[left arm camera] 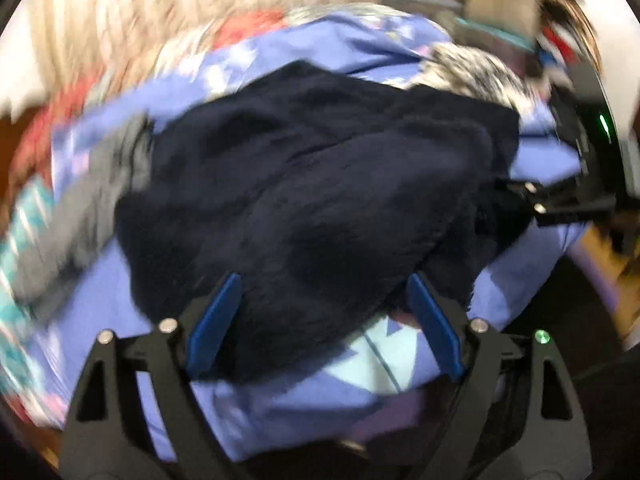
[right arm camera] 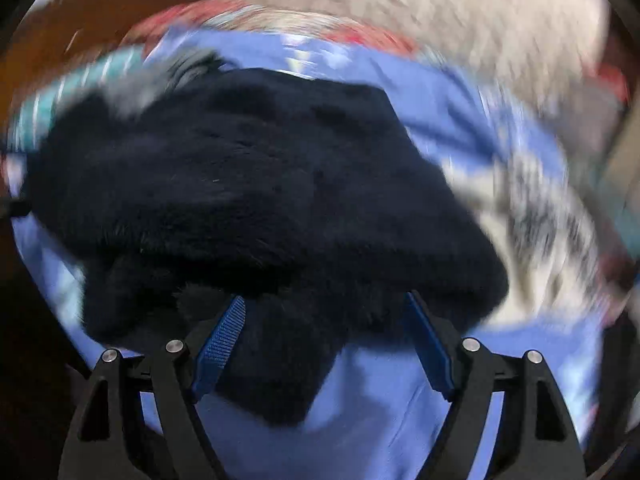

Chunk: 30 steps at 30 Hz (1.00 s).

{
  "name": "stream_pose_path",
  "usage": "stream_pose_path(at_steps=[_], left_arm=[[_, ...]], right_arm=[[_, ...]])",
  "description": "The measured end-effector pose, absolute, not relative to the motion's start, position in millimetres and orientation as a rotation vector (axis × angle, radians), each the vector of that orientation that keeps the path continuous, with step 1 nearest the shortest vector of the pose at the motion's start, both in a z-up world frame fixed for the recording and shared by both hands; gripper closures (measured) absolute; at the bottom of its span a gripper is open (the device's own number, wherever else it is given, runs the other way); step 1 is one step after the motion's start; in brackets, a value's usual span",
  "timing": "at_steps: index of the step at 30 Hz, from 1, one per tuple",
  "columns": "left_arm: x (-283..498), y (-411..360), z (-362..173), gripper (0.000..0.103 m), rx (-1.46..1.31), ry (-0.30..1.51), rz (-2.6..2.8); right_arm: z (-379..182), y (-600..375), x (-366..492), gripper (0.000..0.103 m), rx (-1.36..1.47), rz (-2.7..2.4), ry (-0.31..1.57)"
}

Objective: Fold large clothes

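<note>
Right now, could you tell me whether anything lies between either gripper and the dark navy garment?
Nothing visible does. The navy garment lies on top of the blue sheet, uncovered. The left gripper and right gripper both stand open directly over its near edge, with only fabric of that garment between their fingers.

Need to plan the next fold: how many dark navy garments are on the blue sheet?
1: the navy garment lies bunched mid-sheet, ahead of both open grippers. Blur and folds could hide another.
</note>
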State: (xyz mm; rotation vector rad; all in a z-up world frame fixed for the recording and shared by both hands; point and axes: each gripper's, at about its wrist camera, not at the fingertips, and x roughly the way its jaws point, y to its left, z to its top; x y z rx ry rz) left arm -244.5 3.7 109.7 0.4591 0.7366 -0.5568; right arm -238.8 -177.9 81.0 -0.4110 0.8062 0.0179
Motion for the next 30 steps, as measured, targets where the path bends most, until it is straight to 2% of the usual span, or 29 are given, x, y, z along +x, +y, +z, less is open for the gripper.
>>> stream_pose_path(at_steps=[2,3,4,5,6,7,9,11,14,15,19,21,24,25,28,30], left_arm=[[-240.5,-18.0,90.9,0.023,0.593,0.700,-0.522],[-231.8,-22.1,83.8,0.030,0.614,0.715,-0.506],[-214.1,-22.4,76.6,0.057,0.596,0.766,-0.496],[-190.5,-15.7,74.4,0.071,0.519,0.850,-0.504],[-177.1,-9.0,76.2,0.074,0.448,0.896,-0.506],[-157.9,7.6,84.1,0.082,0.315,0.946,-0.504],[-132.8,43.5,108.9,0.085,0.102,0.947,-0.466],[-117.6,86.1,143.1,0.090,-0.002,0.860,-0.342],[-109.0,143.5,176.3,0.090,-0.100,0.759,-0.181],[-104.4,168.9,183.6,0.090,-0.139,0.743,-0.104],[-96.2,237.0,180.9,0.090,-0.225,0.776,0.105],[-99.3,266.0,167.5,0.086,-0.219,0.805,0.232],[-114.3,312.2,137.9,0.086,-0.330,0.909,0.341],[-119.0,318.7,133.3,0.086,-0.357,0.924,0.339],[-144.0,311.7,133.2,0.086,-0.294,0.924,0.329],[-155.2,300.2,141.3,0.086,-0.225,0.899,0.320]], right_arm=[[72.4,-173.1,-223.6,0.006,-0.465,0.028,0.804],[69.9,-173.4,-215.6,0.006,-0.463,0.035,0.804],[66.0,-178.4,-206.0,0.009,-0.422,0.058,0.819],[68.8,-184.4,-195.8,0.042,-0.362,0.087,0.836],[74.7,-192.6,-187.9,0.068,-0.267,0.123,0.857],[90.2,-205.1,-181.6,0.068,-0.141,0.139,0.838],[121.7,-219.4,-181.8,0.070,-0.052,0.104,0.734],[146.9,-237.2,-184.9,0.071,0.010,0.028,0.646],[165.6,-276.6,-189.4,0.070,0.151,-0.110,0.567],[165.8,-286.7,-190.0,0.064,0.178,-0.139,0.566],[153.7,-312.9,-197.5,0.052,0.170,-0.230,0.628],[145.5,-334.8,-214.7,0.044,0.199,-0.378,0.632],[142.9,-336.8,-227.8,0.038,0.224,-0.346,0.632],[144.6,-326.7,-229.7,0.035,0.182,-0.316,0.625],[151.0,-283.7,-221.6,0.013,0.092,-0.115,0.647],[141.8,-256.1,-205.8,0.008,0.188,0.099,0.723]])
